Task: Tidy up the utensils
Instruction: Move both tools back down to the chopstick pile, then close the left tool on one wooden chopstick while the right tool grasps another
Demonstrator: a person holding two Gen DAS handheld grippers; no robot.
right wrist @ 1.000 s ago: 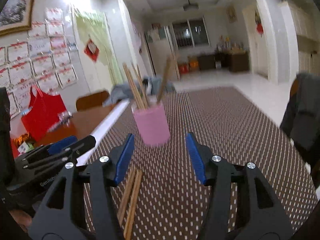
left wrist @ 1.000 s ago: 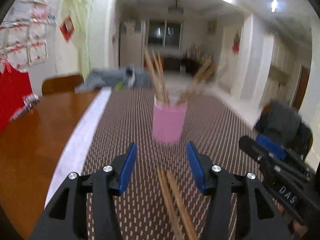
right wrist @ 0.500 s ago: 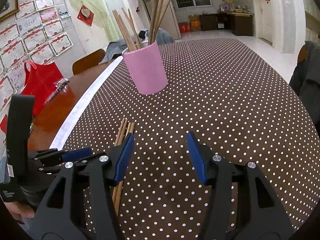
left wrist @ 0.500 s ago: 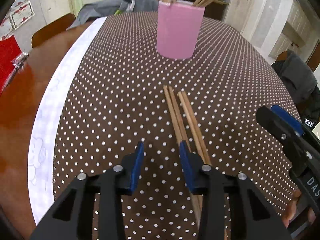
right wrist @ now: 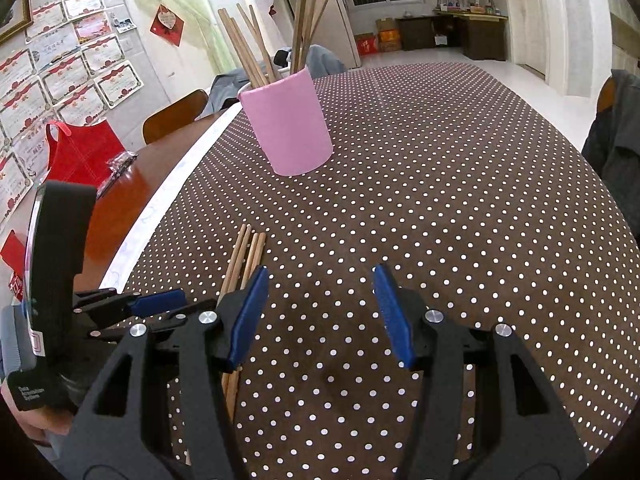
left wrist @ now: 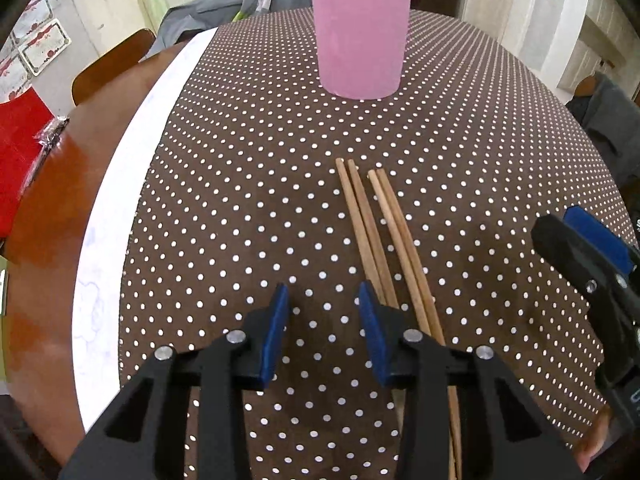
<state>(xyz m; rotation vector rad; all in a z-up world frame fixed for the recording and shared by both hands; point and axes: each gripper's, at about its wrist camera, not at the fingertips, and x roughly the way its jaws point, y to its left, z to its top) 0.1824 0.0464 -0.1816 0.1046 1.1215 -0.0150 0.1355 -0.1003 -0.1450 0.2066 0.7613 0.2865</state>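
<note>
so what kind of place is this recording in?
Most likely a home dining and living room: a large table under a dotted tablecloth, a pink holder of chopsticks, a wall of framed certificates, and a tiled living area with cabinets behind.

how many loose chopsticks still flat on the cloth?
4 wooden chopsticks lie side by side on the brown polka-dot tablecloth, in front of the pink cylindrical cup; their near ends are hidden.

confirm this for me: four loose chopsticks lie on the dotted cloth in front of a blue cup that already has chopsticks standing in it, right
Not quite: the cup is pink, not blue, as the right wrist view shows plainly. The rest holds: four loose chopsticks lie on the dotted cloth in front of it, and more chopsticks stand inside it.
</note>
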